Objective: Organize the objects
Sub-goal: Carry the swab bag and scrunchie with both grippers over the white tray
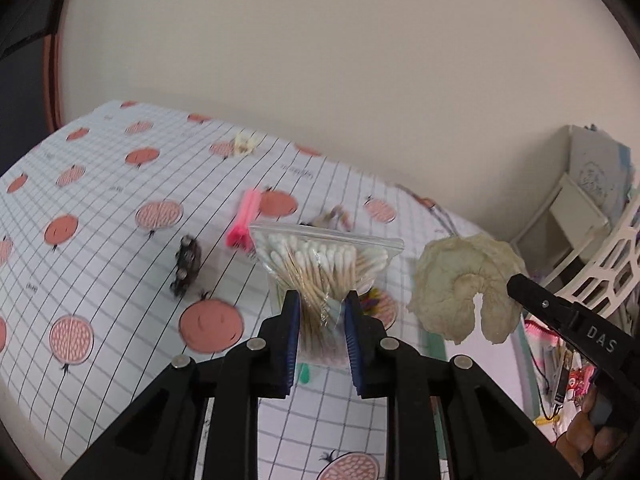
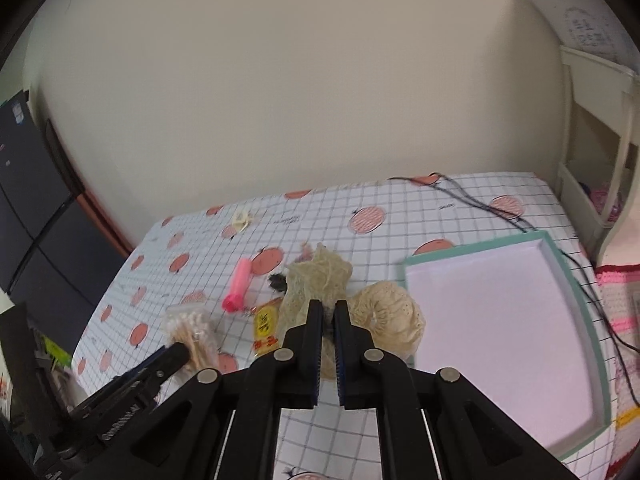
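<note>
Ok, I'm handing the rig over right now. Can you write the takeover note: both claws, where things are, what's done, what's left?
Left claw: shut on the clear zip bag of cotton swabs, lifted.
Right claw: shut on the cream lace fabric, lifted.
Teal-rimmed shallow box: to the right, nothing in it.
On the pomegranate-print tablecloth: pink tube, yellow packet, small dark beaded item, cream hair clip.
Done: nothing stored yet.
Left: probably set both held things down in the box, then collect the rest.

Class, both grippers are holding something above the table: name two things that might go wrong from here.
The left gripper pinches the bag of cotton swabs low, so the slick plastic may slip. The right gripper grips only an edge of the cream lace cloth; its hanging part could drag the yellow packet.
</note>
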{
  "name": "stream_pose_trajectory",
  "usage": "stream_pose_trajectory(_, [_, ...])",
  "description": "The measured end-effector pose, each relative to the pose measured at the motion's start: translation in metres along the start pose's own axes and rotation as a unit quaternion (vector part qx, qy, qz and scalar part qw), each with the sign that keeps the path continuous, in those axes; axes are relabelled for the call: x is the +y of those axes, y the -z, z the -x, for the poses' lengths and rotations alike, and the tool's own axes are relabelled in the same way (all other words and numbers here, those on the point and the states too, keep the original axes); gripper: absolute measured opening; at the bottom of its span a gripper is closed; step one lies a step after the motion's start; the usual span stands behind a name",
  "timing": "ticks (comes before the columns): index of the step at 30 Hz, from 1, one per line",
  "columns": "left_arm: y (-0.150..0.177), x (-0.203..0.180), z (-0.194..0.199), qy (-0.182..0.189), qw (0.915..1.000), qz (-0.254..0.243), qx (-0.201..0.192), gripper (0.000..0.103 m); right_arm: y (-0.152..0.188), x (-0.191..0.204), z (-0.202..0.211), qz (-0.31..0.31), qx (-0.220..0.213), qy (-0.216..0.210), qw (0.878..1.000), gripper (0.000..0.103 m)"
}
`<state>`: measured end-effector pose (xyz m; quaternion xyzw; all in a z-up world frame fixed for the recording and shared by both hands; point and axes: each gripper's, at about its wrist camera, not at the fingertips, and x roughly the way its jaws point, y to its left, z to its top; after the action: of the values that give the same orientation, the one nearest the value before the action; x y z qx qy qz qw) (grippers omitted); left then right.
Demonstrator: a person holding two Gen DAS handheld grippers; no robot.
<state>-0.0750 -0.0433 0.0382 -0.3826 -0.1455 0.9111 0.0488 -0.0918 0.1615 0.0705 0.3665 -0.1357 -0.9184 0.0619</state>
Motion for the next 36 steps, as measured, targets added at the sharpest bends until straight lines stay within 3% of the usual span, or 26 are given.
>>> stream_pose_trajectory(7, [-0.005,-0.034,0.000,0.020,0.9986,-0.043,-0.023,0.022,-0.008,-0.039,0.010,-0.031,-0.018,0.037,0.999,0.006])
stream_pose_trajectory(19, [-0.004,-0.111,-0.034,0.045,0.9915,-0.123,-0.004,0.022,-0.013,-0.109,0.014,-0.073,-0.032,0.100,0.992,0.006])
stream_pose_trajectory(25, [-0.008,-0.140,-0.061,0.058,0.9887,-0.138,0.012,0.022,-0.014,-0.130,0.006,-0.070,-0.028,0.135,0.988,0.006])
stream_pose_trajectory(36, [-0.008,-0.174,-0.111,0.064,0.9853,-0.153,0.042,0.023,-0.011,-0.153,-0.020,-0.069,-0.013,0.158,0.985,0.006])
